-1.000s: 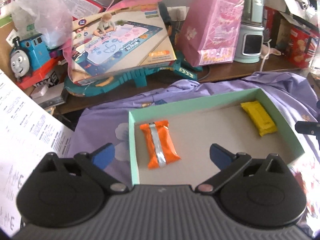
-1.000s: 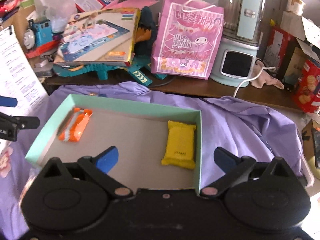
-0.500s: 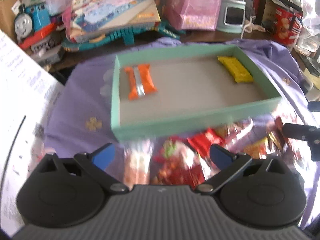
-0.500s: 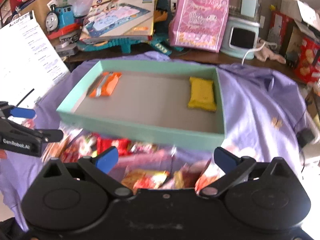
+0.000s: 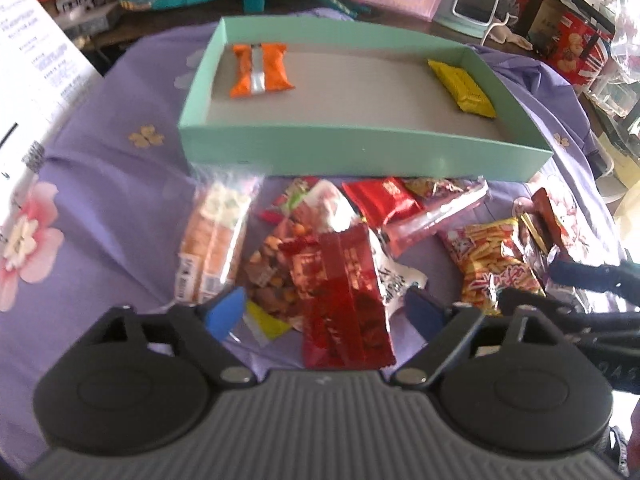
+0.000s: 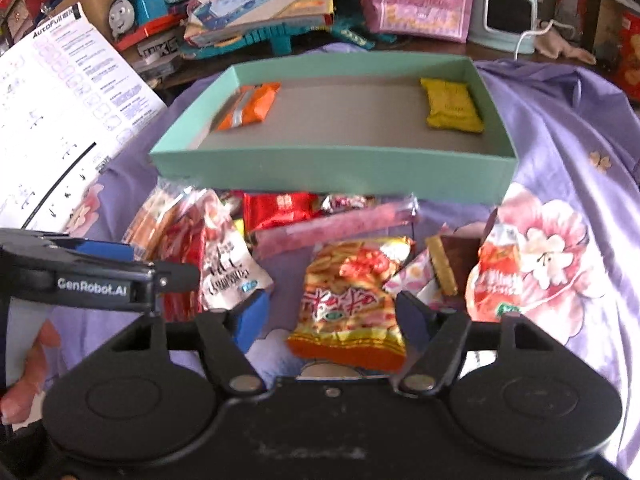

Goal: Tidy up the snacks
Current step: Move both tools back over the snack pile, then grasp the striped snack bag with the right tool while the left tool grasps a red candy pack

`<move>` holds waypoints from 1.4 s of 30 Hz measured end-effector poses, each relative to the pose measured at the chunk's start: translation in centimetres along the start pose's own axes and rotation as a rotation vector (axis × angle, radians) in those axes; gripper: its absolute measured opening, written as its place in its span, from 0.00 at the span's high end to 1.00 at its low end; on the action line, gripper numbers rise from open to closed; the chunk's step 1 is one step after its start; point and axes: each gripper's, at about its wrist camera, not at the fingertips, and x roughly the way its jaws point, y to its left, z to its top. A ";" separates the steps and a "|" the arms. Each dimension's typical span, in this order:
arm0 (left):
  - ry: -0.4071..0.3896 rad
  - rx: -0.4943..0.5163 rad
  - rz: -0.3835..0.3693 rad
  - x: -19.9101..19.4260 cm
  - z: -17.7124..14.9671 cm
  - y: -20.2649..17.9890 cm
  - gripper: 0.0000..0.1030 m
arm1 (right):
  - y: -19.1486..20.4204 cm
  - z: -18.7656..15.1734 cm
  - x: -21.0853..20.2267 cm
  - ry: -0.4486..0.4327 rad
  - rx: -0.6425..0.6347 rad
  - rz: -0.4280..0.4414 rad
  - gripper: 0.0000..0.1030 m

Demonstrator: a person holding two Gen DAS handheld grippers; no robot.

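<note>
closing left tool (image 5: 325, 312) over red packet (image 5: 340, 292); right tool (image 6: 332, 316) over yellow-orange packet (image 6: 348, 300).

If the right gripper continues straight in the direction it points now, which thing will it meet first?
Most likely the orange-yellow snack bag, which lies between the closing jaws of the right gripper; no contact is visible yet. Depth is hard to judge.

Mint-green box (image 5: 360, 148) – orange packet (image 5: 260, 70), yellow packet (image 5: 462, 88) – on flowered purple cloth (image 5: 100, 184).

Box (image 5: 360, 152) middle free; snacks (image 5: 340, 264) crowded
</note>
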 end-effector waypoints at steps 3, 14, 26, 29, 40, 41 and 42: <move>0.016 -0.008 -0.015 0.7 0.1 -0.1 0.29 | -0.2 -0.3 0.8 0.018 0.014 0.003 0.40; 0.023 0.020 0.020 1.6 0.1 0.6 0.50 | -0.7 0.7 3.1 0.014 0.034 -0.033 0.37; 0.046 -0.038 -0.011 2.4 0.3 2.5 0.47 | 1.4 0.3 6.0 0.060 -0.052 -0.053 0.32; 0.043 -0.038 -0.009 2.4 0.3 2.4 0.48 | 1.4 0.3 6.1 0.053 -0.055 -0.061 0.40; -0.006 0.029 0.034 0.6 0.2 1.0 0.64 | 1.1 0.5 3.8 0.041 -0.033 -0.019 0.50; -0.009 0.030 0.035 0.4 0.2 1.0 0.64 | 1.0 0.5 3.5 0.036 -0.033 -0.018 0.50; -0.011 0.030 0.034 0.1 0.2 1.0 0.64 | 1.0 0.5 3.2 0.030 -0.034 -0.017 0.50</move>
